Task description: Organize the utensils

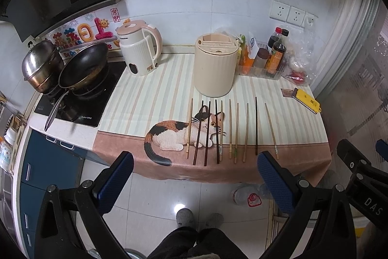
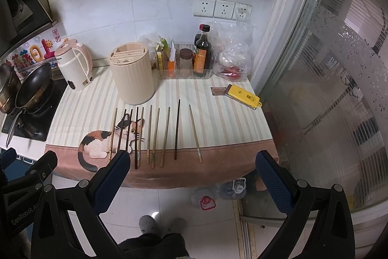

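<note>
Several chopsticks, light and dark wood, lie side by side on the striped cat-print cloth, near its front edge; they also show in the right wrist view. A cream ribbed utensil holder with slots on top stands upright behind them, also in the right wrist view. My left gripper is open and empty, held in front of the counter above the floor. My right gripper is open and empty, also in front of the counter edge.
A kettle stands left of the holder. A pan and a steel pot sit on the stove at left. A tray of sauce bottles, plastic bags and a yellow device lie at right. Glass door at right.
</note>
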